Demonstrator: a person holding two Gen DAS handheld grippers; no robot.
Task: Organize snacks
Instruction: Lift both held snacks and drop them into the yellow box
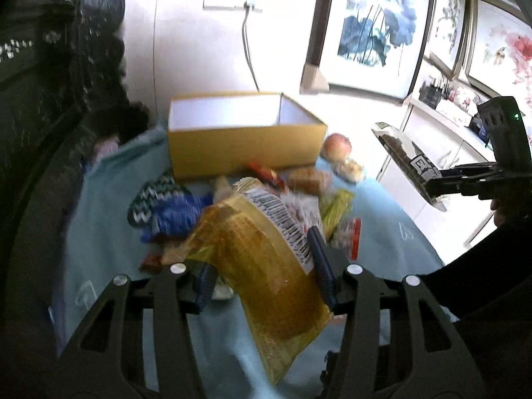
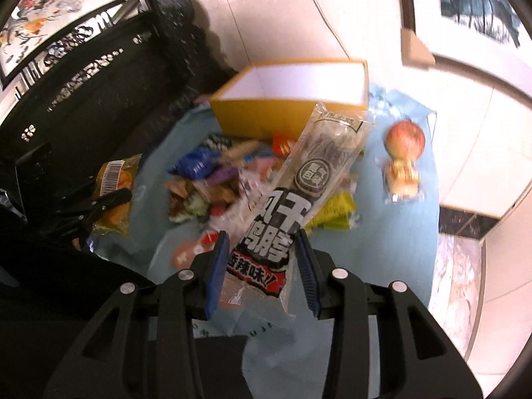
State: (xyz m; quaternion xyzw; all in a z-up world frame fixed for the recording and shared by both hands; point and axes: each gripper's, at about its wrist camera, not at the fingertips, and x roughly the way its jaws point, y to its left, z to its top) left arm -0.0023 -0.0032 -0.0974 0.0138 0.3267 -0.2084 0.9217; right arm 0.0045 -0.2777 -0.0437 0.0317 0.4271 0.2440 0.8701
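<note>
My left gripper (image 1: 262, 256) is shut on a yellow snack bag (image 1: 246, 242) with a barcode label, held above the snack pile (image 1: 173, 212). My right gripper (image 2: 262, 237) is shut on a long clear packet with black print (image 2: 312, 173), also lifted off the table. In the left wrist view the right gripper (image 1: 442, 183) and its packet (image 1: 402, 153) hang at the right. The left gripper (image 2: 113, 199) with the yellow bag (image 2: 116, 173) shows at the left of the right wrist view. An open yellow box (image 1: 239, 143) (image 2: 266, 113) with a white inside stands behind the pile (image 2: 212, 179).
The table wears a light blue cloth (image 1: 106, 199). An apple (image 2: 405, 139) and a wrapped pastry (image 2: 402, 179) lie right of the box. Dark carved furniture (image 2: 99, 66) stands at the left, white cabinets (image 1: 449, 126) and framed paintings at the right.
</note>
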